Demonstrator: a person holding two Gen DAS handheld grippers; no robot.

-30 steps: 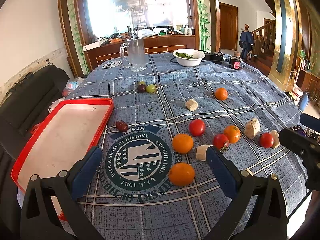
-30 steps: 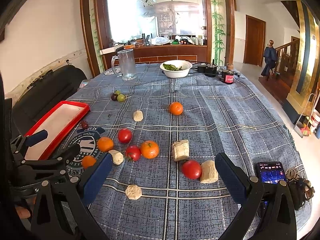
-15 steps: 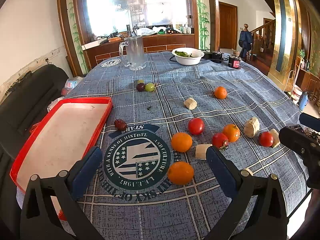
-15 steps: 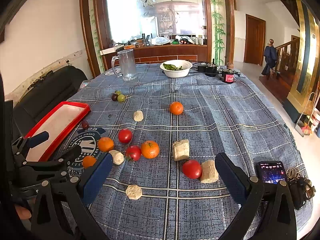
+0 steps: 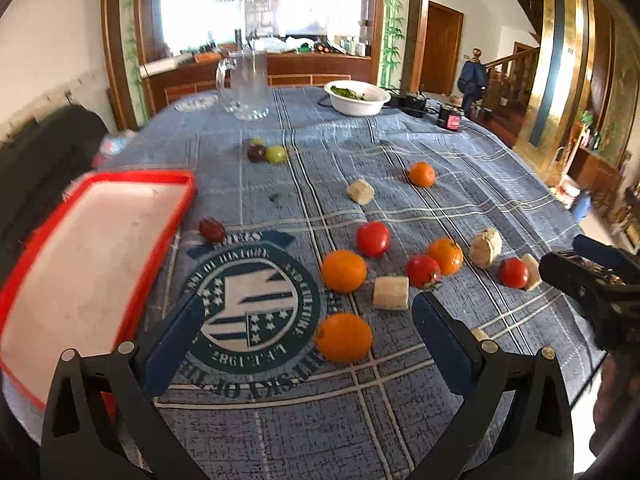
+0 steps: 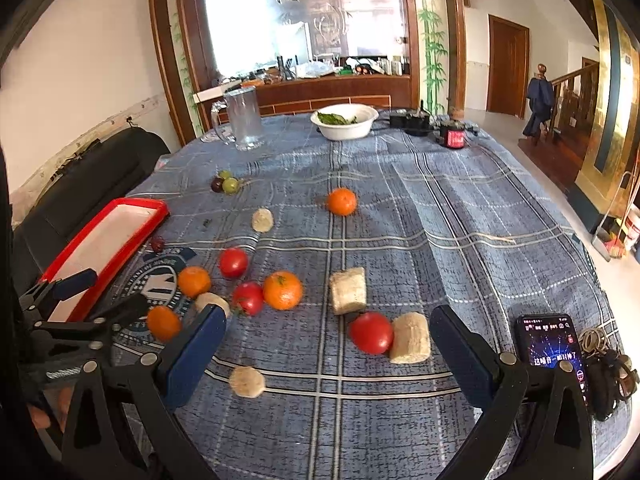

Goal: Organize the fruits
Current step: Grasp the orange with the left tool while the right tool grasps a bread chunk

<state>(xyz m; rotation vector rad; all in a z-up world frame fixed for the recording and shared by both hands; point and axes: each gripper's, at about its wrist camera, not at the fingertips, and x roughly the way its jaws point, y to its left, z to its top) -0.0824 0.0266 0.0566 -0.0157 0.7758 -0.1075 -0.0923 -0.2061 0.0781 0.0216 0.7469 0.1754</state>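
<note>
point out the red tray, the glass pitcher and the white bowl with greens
red tray (image 5: 182, 216), left wrist view, on its red right-hand rim
glass pitcher (image 5: 249, 84), left wrist view, middle of its clear body
white bowl (image 6: 346, 130), right wrist view, on its outer front wall, below the greens

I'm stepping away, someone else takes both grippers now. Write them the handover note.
Left gripper: open, holding nothing, aimed at the nearest orange.
Right gripper: open, holding nothing, facing a tomato that touches a pale chunk.
Red tray: on the left, nothing in it.
Done: nothing sorted yet.
Left: the oranges, tomatoes, the grapes and a dark fruit near the tray lie loose on the tablecloth. The phone lies at the right edge.
</note>
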